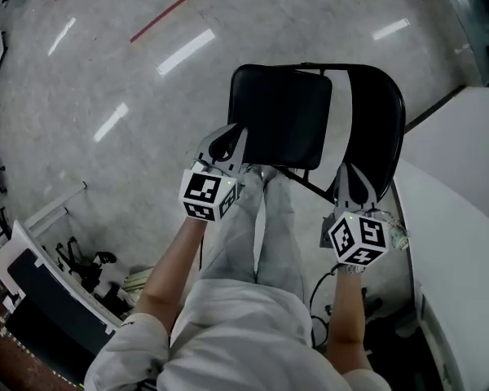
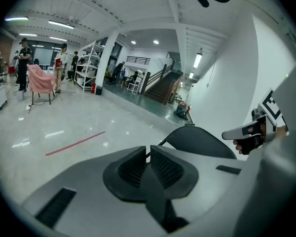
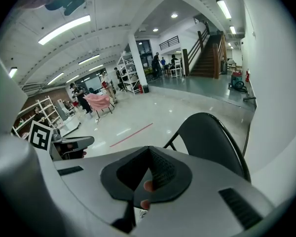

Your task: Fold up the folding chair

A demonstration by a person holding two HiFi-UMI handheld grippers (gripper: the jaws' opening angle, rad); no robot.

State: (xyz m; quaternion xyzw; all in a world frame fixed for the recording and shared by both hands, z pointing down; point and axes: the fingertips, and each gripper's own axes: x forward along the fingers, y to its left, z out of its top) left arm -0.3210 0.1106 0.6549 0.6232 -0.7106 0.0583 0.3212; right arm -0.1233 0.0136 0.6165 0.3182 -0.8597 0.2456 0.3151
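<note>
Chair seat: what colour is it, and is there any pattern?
The seat is plain black with no pattern, clearest in the head view.

Black folding chair (image 1: 281, 116), unfolded

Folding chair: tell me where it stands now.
Head view: the folding chair stands open on the floor, upper centre, just beyond the left gripper and right gripper, with a white surface at its right.

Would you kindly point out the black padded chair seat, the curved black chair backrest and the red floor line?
Black padded chair seat (image 1: 281, 116): head view, cushion centre.
Curved black chair backrest (image 3: 207, 141): right gripper view, panel centre.
Red floor line (image 1: 179, 5): head view, mid-stripe.
</note>
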